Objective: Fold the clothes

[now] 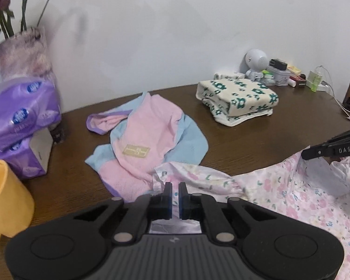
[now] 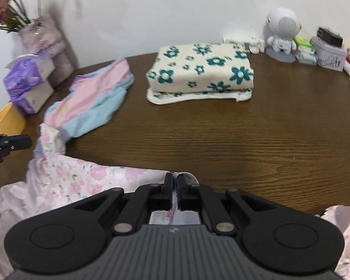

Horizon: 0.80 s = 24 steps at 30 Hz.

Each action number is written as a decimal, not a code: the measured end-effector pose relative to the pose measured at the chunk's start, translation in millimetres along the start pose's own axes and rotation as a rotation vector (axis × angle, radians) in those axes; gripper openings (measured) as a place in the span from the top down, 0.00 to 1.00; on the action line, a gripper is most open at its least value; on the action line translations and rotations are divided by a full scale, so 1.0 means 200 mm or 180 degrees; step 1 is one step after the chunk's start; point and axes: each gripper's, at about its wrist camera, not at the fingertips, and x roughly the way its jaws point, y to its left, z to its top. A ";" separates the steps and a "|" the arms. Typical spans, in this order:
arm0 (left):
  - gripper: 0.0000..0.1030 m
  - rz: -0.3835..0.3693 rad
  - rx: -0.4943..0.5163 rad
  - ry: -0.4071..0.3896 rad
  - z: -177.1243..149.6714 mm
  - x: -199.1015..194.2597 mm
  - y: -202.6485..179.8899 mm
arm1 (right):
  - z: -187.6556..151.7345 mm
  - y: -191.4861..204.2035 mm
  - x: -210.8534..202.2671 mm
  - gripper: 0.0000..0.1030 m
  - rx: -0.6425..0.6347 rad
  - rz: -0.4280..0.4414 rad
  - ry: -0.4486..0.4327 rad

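A pale pink floral garment [image 1: 291, 193] lies along the near edge of the brown table [image 1: 256, 140]. My left gripper [image 1: 175, 187] is shut on its left edge, with cloth pinched between the blue pads. My right gripper [image 2: 174, 179] is shut on another edge of the same floral garment [image 2: 81, 179]; its black fingers [image 1: 324, 150] enter the left wrist view from the right. An unfolded pink, blue and purple garment [image 1: 147, 137] lies crumpled beyond the left gripper. A folded cream cloth with green flowers [image 2: 200, 72] sits further back.
Purple tissue packs [image 1: 23, 121], a fuzzy vase with flowers [image 1: 25, 53] and a yellow mug [image 1: 7, 198] stand at the left. A white robot figurine [image 2: 283, 32], boxes and cables [image 1: 343, 107] crowd the back right by the wall. Bare wood [image 2: 256, 140] lies ahead of the right gripper.
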 end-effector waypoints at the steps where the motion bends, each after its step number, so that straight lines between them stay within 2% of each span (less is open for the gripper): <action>1: 0.95 -0.0021 -0.0037 0.0015 0.00 0.03 0.01 | 0.01 -0.01 0.03 0.97 0.0030 -0.0019 0.0009; 3: 0.87 -0.0121 -0.0071 0.0038 -0.01 0.05 0.02 | 0.02 -0.03 0.07 0.97 0.0106 -0.0040 0.0009; 5: 0.71 -0.0204 -0.0051 0.0025 -0.02 0.05 0.02 | 0.03 -0.05 0.09 0.97 0.0197 -0.0041 0.0009; 8: 0.60 -0.0254 0.0066 -0.0001 -0.03 0.04 -0.01 | 0.04 -0.08 0.12 0.93 0.0337 -0.0034 0.0017; 11: 0.57 -0.0233 0.0226 0.0035 -0.06 0.02 -0.04 | 0.02 -0.10 0.07 0.86 0.0416 0.0005 0.0000; 13: 0.54 -0.0236 0.0299 0.0053 -0.09 0.01 -0.06 | -0.02 -0.09 -0.02 0.73 0.0375 0.0056 -0.0051; 15: 0.54 -0.0284 0.0323 0.0044 -0.11 -0.01 -0.07 | -0.06 -0.07 -0.10 0.72 0.0259 0.0061 -0.0074; 18: 0.54 -0.0667 0.0284 0.0034 -0.11 -0.06 -0.10 | -0.13 -0.05 -0.19 0.72 0.0035 0.0032 -0.0069; 22: 0.54 -0.1188 0.0046 0.0334 -0.09 0.02 -0.20 | -0.14 -0.03 -0.13 0.72 -0.0045 0.0020 0.0047; 24: 0.55 -0.1286 -0.0061 0.0504 -0.09 0.09 -0.25 | -0.13 -0.03 -0.07 0.72 0.0001 0.0076 0.0092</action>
